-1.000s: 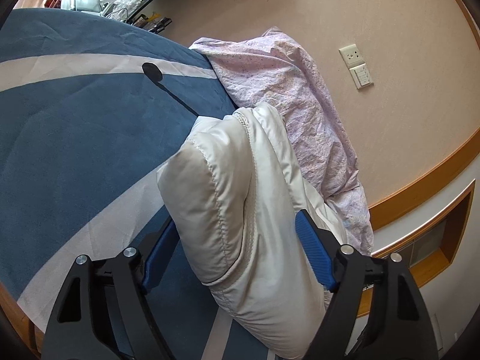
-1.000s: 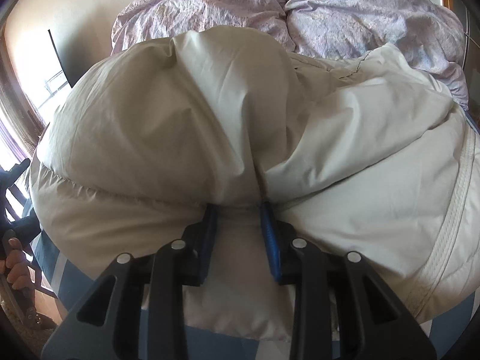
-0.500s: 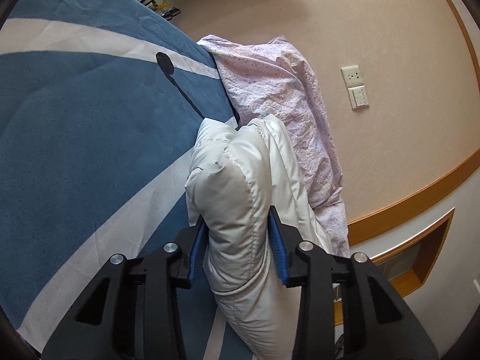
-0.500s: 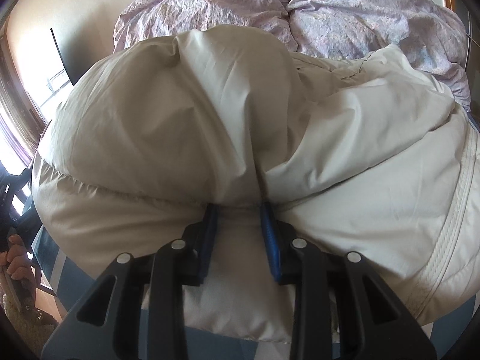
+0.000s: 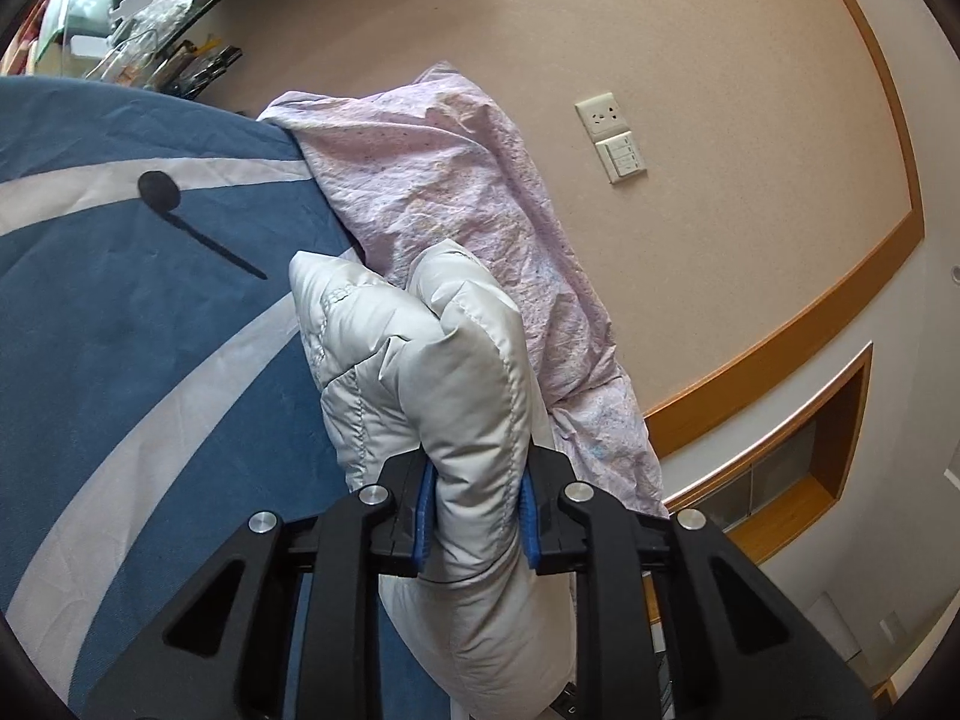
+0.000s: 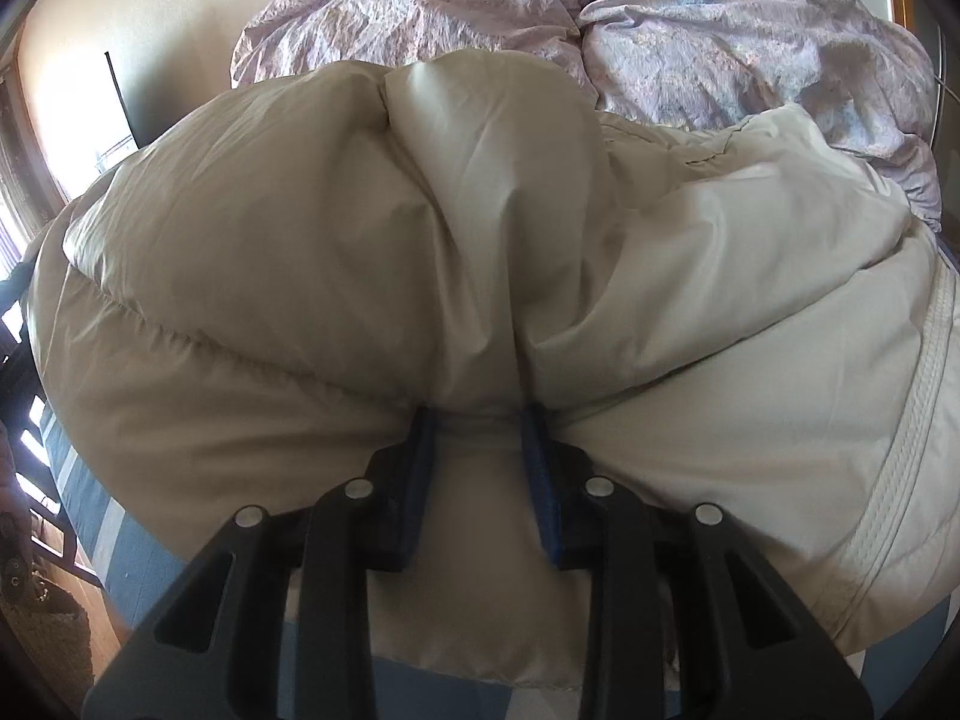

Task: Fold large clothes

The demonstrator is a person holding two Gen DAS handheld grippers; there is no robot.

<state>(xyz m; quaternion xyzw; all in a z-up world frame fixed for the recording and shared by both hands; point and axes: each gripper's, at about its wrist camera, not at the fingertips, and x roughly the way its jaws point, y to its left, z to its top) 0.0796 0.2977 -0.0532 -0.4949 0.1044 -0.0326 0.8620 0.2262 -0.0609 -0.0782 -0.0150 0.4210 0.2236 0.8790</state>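
A puffy cream quilted jacket (image 6: 372,252) lies bunched on a blue bedspread with white stripes (image 5: 120,324). In the left wrist view a padded edge of the jacket (image 5: 456,384) stands up between the blue pads of my left gripper (image 5: 477,498), whose jaws are closing and pressing into it. In the right wrist view my right gripper (image 6: 483,426) is shut on a fold of the same jacket near its lower edge, the fabric billowing over the fingertips.
A crumpled lilac duvet (image 5: 456,192) lies along the wall behind the jacket. A wall socket and switch (image 5: 612,135) sit on the beige wall above a wooden rail (image 5: 780,336). A cluttered glass shelf (image 5: 138,18) is far left.
The left gripper's jaws went from wide around the jacket's padded edge to squeezed on it, and the pinched edge has lifted. The right gripper kept still with its fold.
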